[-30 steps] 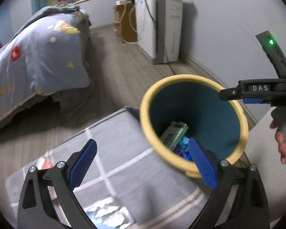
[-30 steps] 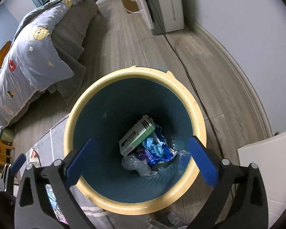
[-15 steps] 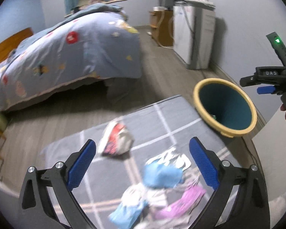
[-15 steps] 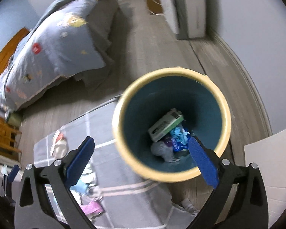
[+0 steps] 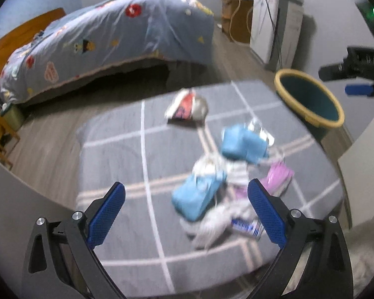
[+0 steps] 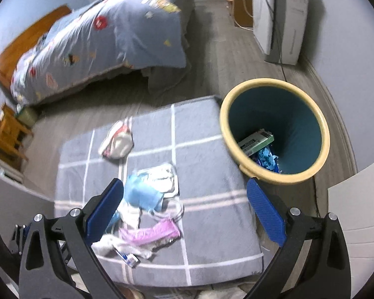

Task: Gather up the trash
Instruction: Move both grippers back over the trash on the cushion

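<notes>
**Grey checked mat, litter heaped, both grippers empty**

Grey checked mat [image 6: 207, 174] carries the trash, and I hold both tools above it with nothing between the fingers. My left gripper [image 5: 185, 211] has its fingers spread wide over the heap, which I judge lines it up for the blue masks [image 5: 199, 194]. My right gripper [image 6: 185, 208] is just as wide open, framing the pink wrapper [image 6: 149, 233] and blue mask [image 6: 140, 194]. The yellow-rimmed bin [image 6: 274, 177] sits just beside the mat's corner, handy for short drops; a green box [image 6: 256, 143] and blue wrapper lie inside. A red-and-white packet [image 6: 117, 143] lies apart from the heap. The left view is smeared with blur, so I can't separate the white scraps. My right fingers cover the heap's left edge.
</notes>
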